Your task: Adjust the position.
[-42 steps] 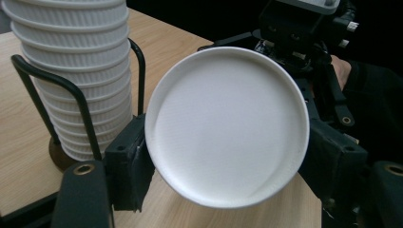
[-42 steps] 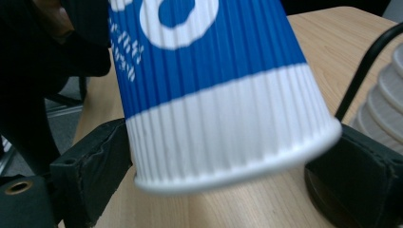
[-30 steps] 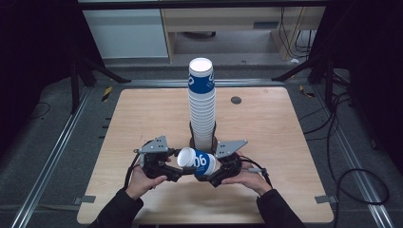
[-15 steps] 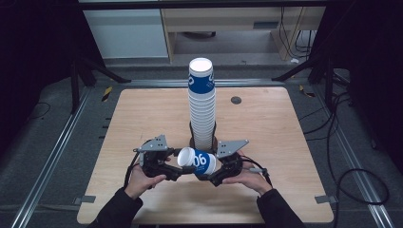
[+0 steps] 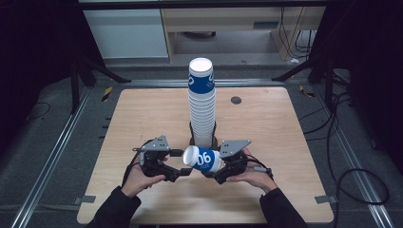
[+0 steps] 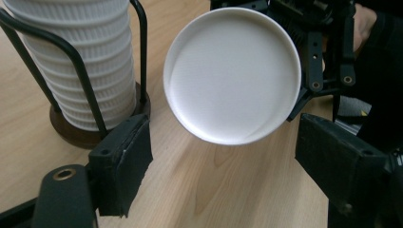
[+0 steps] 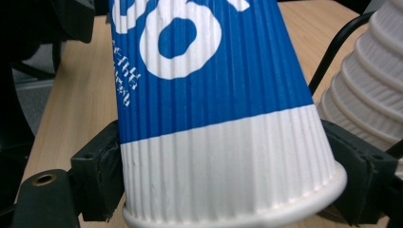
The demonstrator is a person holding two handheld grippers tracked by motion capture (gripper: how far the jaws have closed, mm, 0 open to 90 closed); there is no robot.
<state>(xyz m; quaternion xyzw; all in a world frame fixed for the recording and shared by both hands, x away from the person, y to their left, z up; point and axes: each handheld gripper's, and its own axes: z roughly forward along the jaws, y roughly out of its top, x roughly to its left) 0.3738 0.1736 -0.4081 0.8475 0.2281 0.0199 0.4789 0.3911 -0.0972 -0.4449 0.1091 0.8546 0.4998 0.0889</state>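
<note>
blue and white ribbed paper cup [image 5: 203,159]: lying sideways above the desk [image 5: 285,142], just in front of the tall stack of white ribbed cups [image 5: 203,114] in its black wire holder
change: cup a touch further toward the left tongs than a second ago; looks like a handover
right tongs [image 7: 228,190]: clamped on the cup near its rim
left tongs [image 6: 223,166]: jaws apart, facing the cup's white base, not touching
hidden: cup's mouth and inside; printed lettering cut off

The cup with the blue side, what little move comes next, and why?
Probably the left gripper eases forward so its open jaws straddle the cup. The cup's white bottom faces those jaws, still untouched, while the right gripper clamps its rim end beside the stack.
</note>
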